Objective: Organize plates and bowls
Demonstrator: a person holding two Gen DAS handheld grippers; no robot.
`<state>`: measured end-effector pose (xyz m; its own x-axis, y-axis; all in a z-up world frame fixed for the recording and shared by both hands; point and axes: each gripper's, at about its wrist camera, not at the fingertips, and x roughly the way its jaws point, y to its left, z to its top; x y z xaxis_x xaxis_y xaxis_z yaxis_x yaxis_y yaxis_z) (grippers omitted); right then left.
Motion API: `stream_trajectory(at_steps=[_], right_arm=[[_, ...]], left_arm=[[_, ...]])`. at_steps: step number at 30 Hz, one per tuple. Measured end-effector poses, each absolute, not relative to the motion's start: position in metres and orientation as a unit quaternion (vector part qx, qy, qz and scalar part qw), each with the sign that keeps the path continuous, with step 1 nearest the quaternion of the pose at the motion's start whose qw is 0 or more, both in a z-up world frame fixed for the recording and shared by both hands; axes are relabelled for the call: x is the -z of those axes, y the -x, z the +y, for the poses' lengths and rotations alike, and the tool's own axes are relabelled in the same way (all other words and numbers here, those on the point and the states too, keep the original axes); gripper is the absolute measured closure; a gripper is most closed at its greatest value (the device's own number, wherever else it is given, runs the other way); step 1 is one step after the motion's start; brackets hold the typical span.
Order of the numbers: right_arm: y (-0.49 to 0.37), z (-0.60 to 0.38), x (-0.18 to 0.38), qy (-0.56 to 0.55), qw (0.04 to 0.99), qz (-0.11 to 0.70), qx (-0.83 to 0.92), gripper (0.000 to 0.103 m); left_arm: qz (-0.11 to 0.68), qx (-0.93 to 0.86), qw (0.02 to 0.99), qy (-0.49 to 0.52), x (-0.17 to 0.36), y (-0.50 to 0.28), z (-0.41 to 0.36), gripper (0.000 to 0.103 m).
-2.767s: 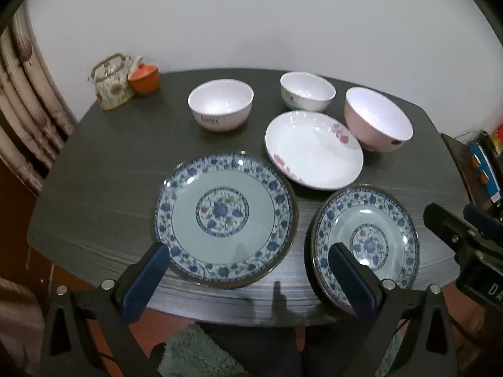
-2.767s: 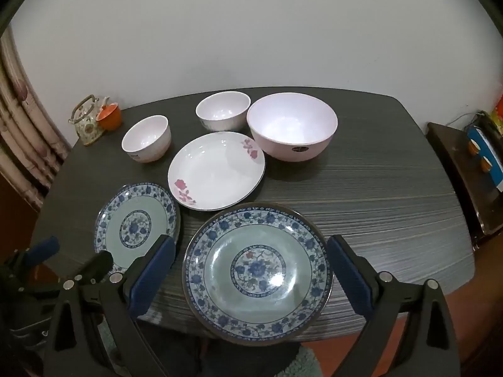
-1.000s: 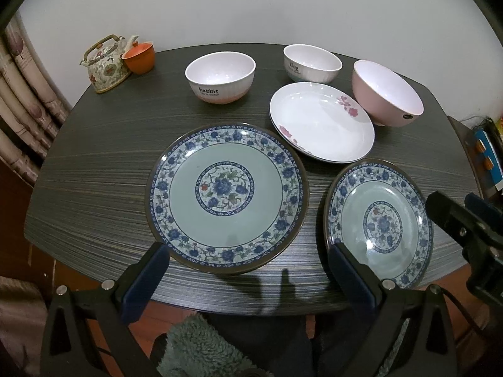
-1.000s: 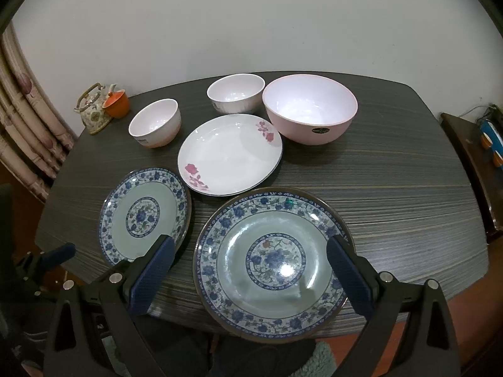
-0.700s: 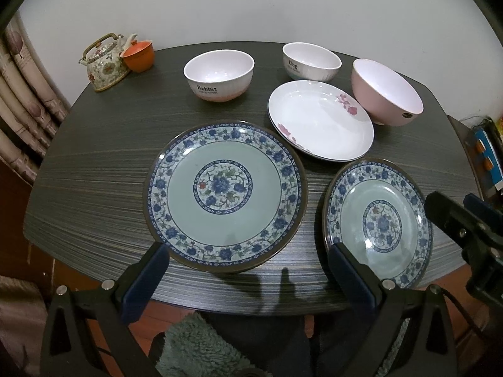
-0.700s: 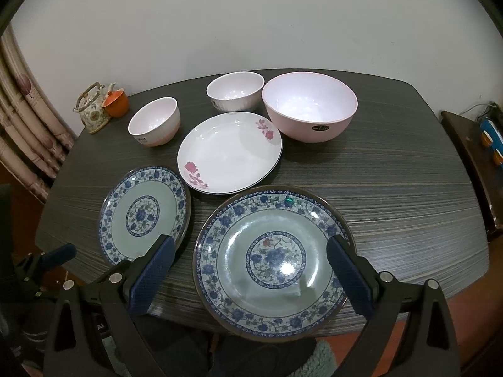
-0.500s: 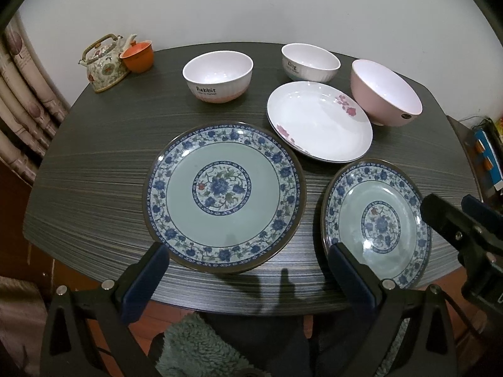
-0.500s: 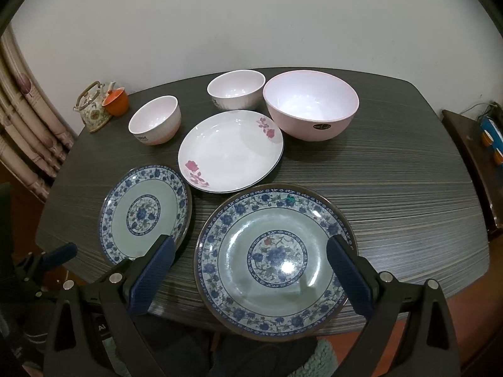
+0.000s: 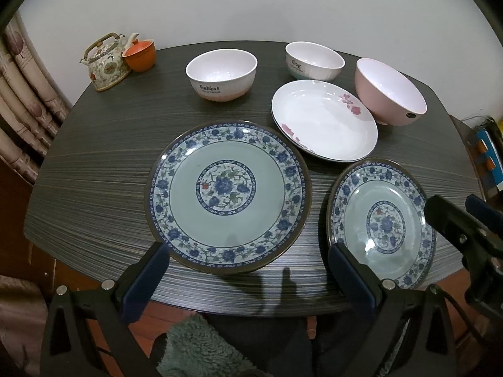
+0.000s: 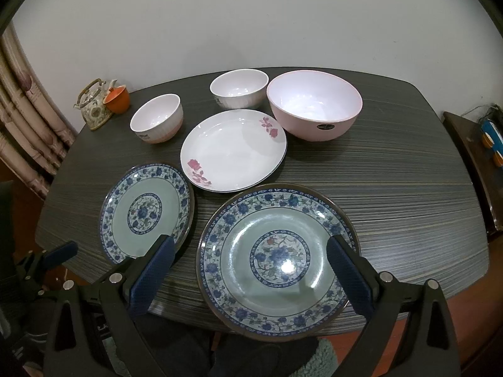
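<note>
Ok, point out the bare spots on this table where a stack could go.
Widest bare table top: the right side, beside the pink bowl and the right blue plate. Smaller patch: between the teapot and the left blue plate. Crowded: the middle around the white floral plate.

- Indoor light is moderate and comes from overhead; the wall (image 9: 251, 0) reads evenly lit and grey-white.
- A bright glare spot sits on the near blue-patterned plate (image 10: 287, 267), with softer sheen on the white floral plate (image 10: 234, 149).
- Dark shadows fall on the table (image 9: 276, 279) at its near edge.
- Fisheye bending curves the edges; corners are black.
- Focus is sharp throughout.
</note>
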<state>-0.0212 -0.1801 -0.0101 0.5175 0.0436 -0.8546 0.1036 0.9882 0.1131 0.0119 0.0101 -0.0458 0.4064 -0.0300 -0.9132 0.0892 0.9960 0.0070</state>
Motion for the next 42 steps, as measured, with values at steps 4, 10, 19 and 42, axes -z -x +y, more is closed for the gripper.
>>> stream_trajectory(at_steps=[4,10,19,42], right_arm=[[0.02,-0.179,0.01,-0.073,0.868,0.492,0.017,0.007],[0.02,-0.176,0.012,-0.073,0.868,0.491,0.015,0.007],[0.014,-0.169,0.015,-0.073,0.867,0.492,-0.037,0.008],[-0.086,-0.146,0.087,-0.149,0.772,0.594,-0.171,0.062]], left_arm=[[0.545,0.035,0.837,-0.028,0.047,-0.012,0.01,0.0],[0.546,0.036,0.836,-0.025,0.049,-0.011,0.013,0.0],[0.545,0.05,0.837,0.022,0.047,-0.025,0.046,0.0],[0.589,0.07,0.76,0.265,0.091,-0.085,0.176,0.05]])
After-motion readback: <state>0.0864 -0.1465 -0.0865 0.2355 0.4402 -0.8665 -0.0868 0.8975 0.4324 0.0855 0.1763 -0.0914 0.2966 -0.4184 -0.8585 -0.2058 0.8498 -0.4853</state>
